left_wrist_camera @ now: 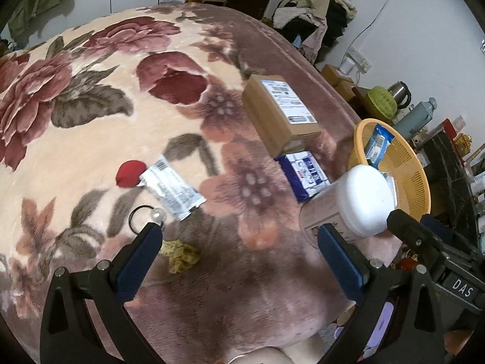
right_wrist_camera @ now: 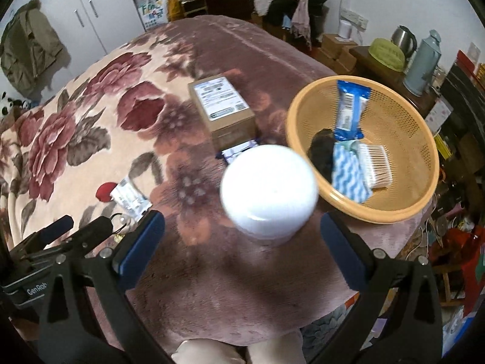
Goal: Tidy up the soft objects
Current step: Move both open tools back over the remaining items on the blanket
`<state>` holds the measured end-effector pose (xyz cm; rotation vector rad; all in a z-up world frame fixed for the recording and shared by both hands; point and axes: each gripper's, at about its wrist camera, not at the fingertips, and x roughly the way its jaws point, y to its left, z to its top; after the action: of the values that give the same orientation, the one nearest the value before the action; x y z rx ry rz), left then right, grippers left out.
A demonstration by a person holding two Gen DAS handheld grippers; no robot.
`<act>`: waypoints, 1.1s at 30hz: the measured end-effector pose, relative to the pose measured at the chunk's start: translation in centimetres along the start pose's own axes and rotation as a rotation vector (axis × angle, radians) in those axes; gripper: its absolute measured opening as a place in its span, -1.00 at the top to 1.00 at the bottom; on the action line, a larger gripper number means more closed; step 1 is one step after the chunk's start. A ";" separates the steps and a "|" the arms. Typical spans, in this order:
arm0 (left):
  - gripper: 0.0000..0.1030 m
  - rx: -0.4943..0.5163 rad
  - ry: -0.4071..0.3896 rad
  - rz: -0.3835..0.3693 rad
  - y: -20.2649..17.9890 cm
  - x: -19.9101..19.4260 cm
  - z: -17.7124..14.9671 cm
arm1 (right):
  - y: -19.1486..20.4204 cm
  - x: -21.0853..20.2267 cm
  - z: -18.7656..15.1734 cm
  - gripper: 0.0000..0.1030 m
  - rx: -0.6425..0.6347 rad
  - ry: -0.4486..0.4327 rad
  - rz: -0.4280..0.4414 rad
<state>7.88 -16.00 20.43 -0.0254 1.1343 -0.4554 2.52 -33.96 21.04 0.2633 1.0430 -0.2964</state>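
- Left wrist view: left hand-held gripper (left_wrist_camera: 239,236) jaws wide apart, nothing between them, above the floral blanket (left_wrist_camera: 91,97) on the bed.
- On the blanket ahead of it: red pouch (left_wrist_camera: 128,173) touching a silver sachet (left_wrist_camera: 171,188), black hair tie with pearl (left_wrist_camera: 148,214) just beside the left finger, crumpled yellow scrunchie (left_wrist_camera: 181,254) near the fingertips.
- Further right: cardboard box (left_wrist_camera: 280,110), blue-white tissue pack (left_wrist_camera: 304,174) touching its near end, white-lidded jar (left_wrist_camera: 348,203), orange basket (left_wrist_camera: 406,166) at the bed edge.
- Right wrist view: right hand-held gripper (right_wrist_camera: 242,230) jaws spread wide, gripping nothing; white-lidded jar sits between and just ahead of the fingers, blurred.
- Orange basket holds a blue wrapper (right_wrist_camera: 350,110), dark fuzzy item (right_wrist_camera: 321,154), blue-white wavy cloth (right_wrist_camera: 348,173), cotton swab pack (right_wrist_camera: 374,166).
- Left hand-held gripper shows at lower left.
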 end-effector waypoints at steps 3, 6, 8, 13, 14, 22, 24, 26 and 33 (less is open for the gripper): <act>-0.99 -0.007 0.003 0.005 0.9 -0.1 -0.4 | 1.0 0.2 -0.3 -1.00 -0.013 0.005 0.004; -0.99 -0.014 0.007 0.015 1.7 0.0 -0.8 | 2.0 0.4 -0.6 -1.00 -0.028 0.012 0.008; -0.99 -0.019 0.010 0.021 2.3 0.0 -0.9 | 2.4 0.6 -0.9 -1.00 -0.034 0.017 0.010; -0.99 -0.031 0.016 0.045 3.8 0.3 -1.4 | 3.9 1.2 -1.5 -1.00 -0.055 0.034 0.017; -0.99 -0.033 0.017 0.047 4.1 0.3 -1.5 | 4.1 1.4 -1.5 -1.00 -0.059 0.036 0.018; -0.99 -0.050 0.043 0.071 6.1 1.5 -2.3 | 5.7 2.8 -2.6 -1.00 -0.084 0.067 0.029; -0.99 -0.056 0.050 0.077 6.7 1.8 -2.5 | 6.1 3.3 -2.8 -1.00 -0.089 0.076 0.030; -0.99 -0.062 0.059 0.082 7.2 2.2 -2.6 | 6.5 3.8 -3.0 -1.00 -0.093 0.087 0.035; -0.99 -0.078 0.085 0.093 8.9 3.5 -3.1 | 7.7 5.4 -3.7 -1.00 -0.109 0.119 0.044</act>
<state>9.30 -8.54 13.88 -0.0212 1.2308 -0.3316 4.90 -26.17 15.12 0.2079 1.1658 -0.1850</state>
